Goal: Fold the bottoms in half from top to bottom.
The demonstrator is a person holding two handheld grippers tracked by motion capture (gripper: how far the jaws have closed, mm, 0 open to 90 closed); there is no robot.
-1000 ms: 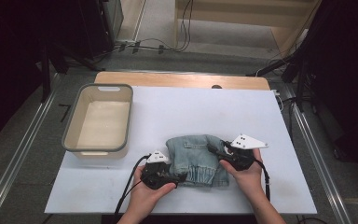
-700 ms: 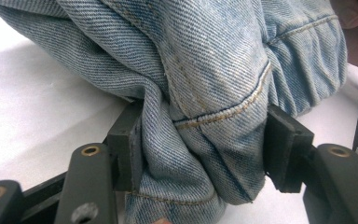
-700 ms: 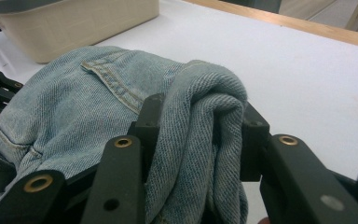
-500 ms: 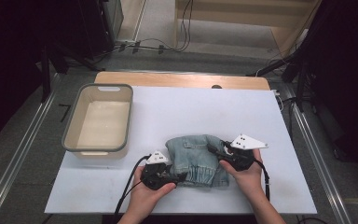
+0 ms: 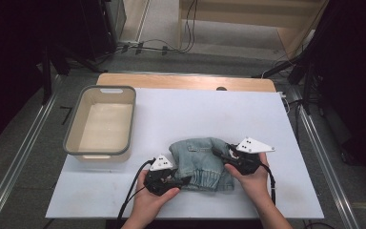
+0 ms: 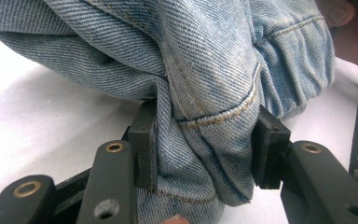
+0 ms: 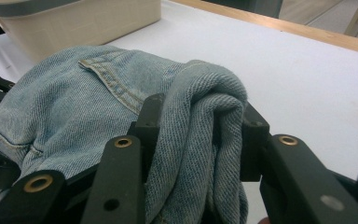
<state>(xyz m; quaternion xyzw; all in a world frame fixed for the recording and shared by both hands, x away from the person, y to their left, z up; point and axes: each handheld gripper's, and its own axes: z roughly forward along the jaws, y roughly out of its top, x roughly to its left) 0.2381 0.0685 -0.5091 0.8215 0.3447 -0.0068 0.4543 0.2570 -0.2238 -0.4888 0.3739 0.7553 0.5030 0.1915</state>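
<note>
1. The jeans [image 5: 201, 163] lie folded into a small bundle near the front edge of the white table [image 5: 209, 114], between the two hands and well apart from nothing but the bin [image 5: 100, 121], which stands empty just to their left and farther back.
2. The right gripper [image 5: 221, 155] is clamped on a thick fold at the bundle's right side; in the right gripper view both pads press into the rolled denim [image 7: 200, 140].
3. The left gripper [image 5: 183, 180] sits at the bundle's near left corner. Its jaws have just been closing, with a seamed fold [image 6: 205, 140] between them; the left gripper view shows both pads against the cloth, so it looks gripped.
4. Done, as I judge it: folding, and both grips taken.
5. Left: the bundle rests on the table, not yet lifted. The likely remainder is to raise it with both grippers, carry it to the bin, set it inside and let go.
</note>
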